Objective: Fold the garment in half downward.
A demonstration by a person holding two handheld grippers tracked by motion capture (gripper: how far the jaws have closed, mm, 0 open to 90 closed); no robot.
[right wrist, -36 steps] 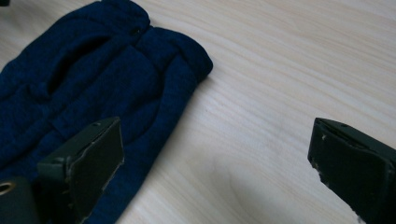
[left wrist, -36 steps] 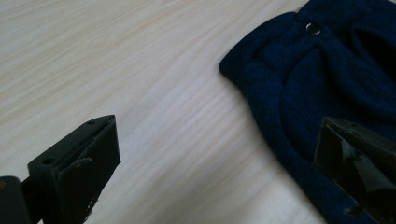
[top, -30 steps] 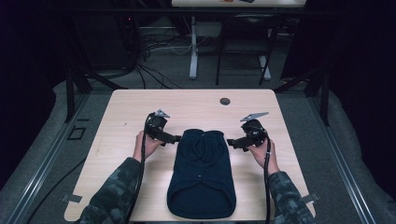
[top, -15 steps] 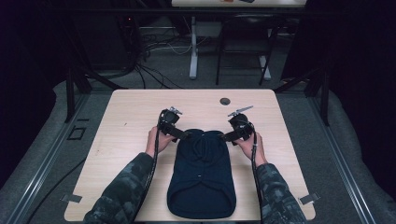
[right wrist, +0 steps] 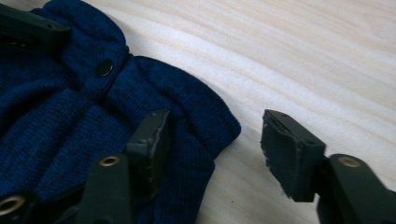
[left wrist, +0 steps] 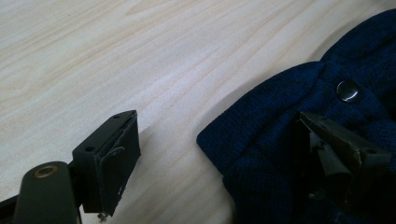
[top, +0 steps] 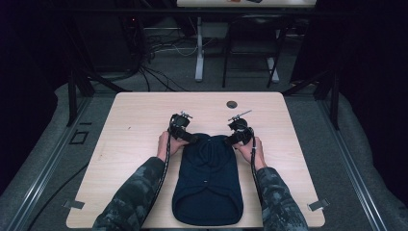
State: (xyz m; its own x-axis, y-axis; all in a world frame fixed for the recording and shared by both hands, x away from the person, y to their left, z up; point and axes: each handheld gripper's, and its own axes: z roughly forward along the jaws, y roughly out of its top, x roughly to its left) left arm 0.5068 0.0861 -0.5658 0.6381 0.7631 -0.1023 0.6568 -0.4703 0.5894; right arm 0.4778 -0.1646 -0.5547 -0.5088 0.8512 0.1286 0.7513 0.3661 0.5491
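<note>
We see the navy knit garment [top: 208, 180] lying flat on the table [top: 125, 120], its near hem hidden between the sleeves. Both the left gripper [left wrist: 219, 154] and the right gripper [right wrist: 215, 144] straddle its top corners, jaws closing, not yet pinching.

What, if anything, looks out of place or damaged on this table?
Nothing stands out. The navy knit garment lies flat on the wooden table, its far corners between the open jaws of the left gripper and right gripper, which have just been closing. A small dark round thing sits farther back.
</note>
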